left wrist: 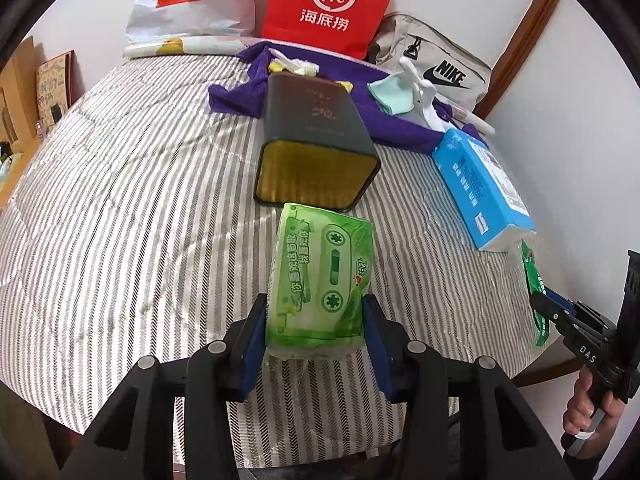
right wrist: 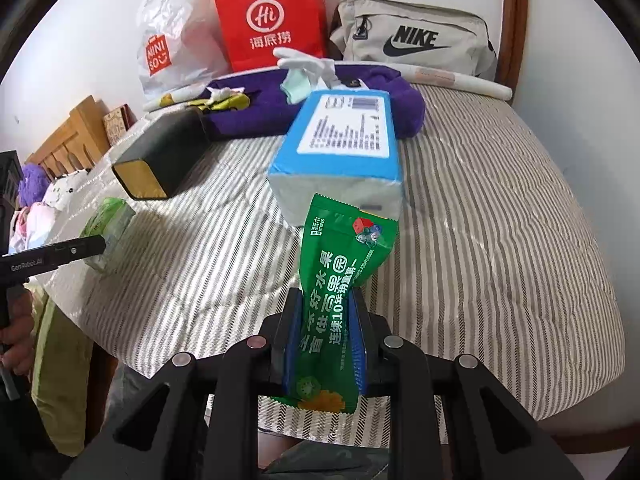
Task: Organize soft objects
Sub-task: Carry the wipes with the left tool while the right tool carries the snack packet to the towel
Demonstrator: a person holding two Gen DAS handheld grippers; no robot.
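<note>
Dark box (left wrist: 318, 140) lies ahead; blue tissue pack (right wrist: 340, 148) beside.

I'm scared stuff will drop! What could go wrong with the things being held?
The right tool pinches only the lower end of the floppy green wipes packet, so it might sag or slip out. The left tool squeezes the soft green tissue pack by its near end; it could tip onto the striped bed.

I see even, soft daylight, sheen on the striped bedspread (left wrist: 120, 200), faint shadows under the dark box (left wrist: 316, 148), heavy fisheye bending, black vignette corners, both views sharp
</note>
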